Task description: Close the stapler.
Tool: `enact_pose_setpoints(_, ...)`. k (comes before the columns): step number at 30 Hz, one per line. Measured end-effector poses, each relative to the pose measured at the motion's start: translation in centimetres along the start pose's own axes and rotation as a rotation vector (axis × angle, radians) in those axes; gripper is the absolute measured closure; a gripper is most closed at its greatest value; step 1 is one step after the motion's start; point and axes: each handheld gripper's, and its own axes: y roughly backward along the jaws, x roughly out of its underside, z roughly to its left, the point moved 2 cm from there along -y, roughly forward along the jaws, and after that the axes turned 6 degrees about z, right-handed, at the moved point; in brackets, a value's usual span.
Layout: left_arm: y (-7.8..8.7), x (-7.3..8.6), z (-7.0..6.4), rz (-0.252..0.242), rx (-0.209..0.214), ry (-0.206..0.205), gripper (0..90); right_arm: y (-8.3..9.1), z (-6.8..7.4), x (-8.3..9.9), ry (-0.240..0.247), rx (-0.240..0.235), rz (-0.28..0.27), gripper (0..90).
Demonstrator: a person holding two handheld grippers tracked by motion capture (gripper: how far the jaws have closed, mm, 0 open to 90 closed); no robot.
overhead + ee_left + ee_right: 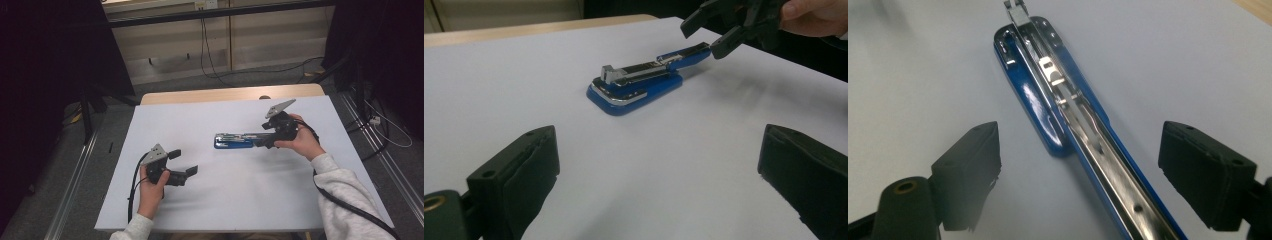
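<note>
Blue stapler (234, 140) flat on white table (225, 200), swung open: base forward of right gripper (265, 140), top arm stretched back from it toward that gripper. Seen along right gripper's own view, stapler (1058, 100) straight ahead, base farthest out, chrome channel (1108, 180) of open arm running back down between the two black jaws. Right gripper (1088, 175) wide open, one jaw on each side of the arm, neither touching it; nothing held. From left gripper's view, right gripper (716, 32) just above the raised tail end of stapler (636, 87), jaws parted around that tip; contact with it cannot be told. Right hand (300, 142) wrapped round the gripper body, grey plate (279, 107) on top, cable (350, 205) trailing back along grey sleeve (345, 195).

Left gripper (186, 162) well apart from stapler, nearer the person, low over the table. Jaws spread wide, bare white surface between them, nothing held. In its own view, left gripper (659, 180) open likewise, stapler ahead and slightly up, beyond the jaw tips. Left hand (152, 187) gripping the handle, cable (132, 190) looping down beside the wrist.
</note>
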Motion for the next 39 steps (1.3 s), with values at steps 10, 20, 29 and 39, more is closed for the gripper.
enact_pose_setpoints(10, -2.7, -1.6, 0.2, 0.02, -0.01, -0.012, 3.5, 1.8, 0.1, 2.8, -0.057, 0.067, -0.03, 18.2)
enact_pose_setpoints(20, -5.1, -2.4, 0.9, 0.054, -0.036, 0.011, 11.6, 2.3, 0.0, 4.0, -0.078, 0.133, -0.014, 29.8)
enact_pose_setpoints(29, -5.6, -2.7, 1.6, 0.088, -0.09, 0.016, 37.8, 2.8, -0.4, 5.0, -0.114, 0.16, -0.022, 46.8)
enact_pose_setpoints(39, -8.1, -3.2, 2.4, 0.149, -0.138, 0.02, 81.9, 3.3, -1.0, 6.3, -0.216, 0.216, -0.016, 88.2)
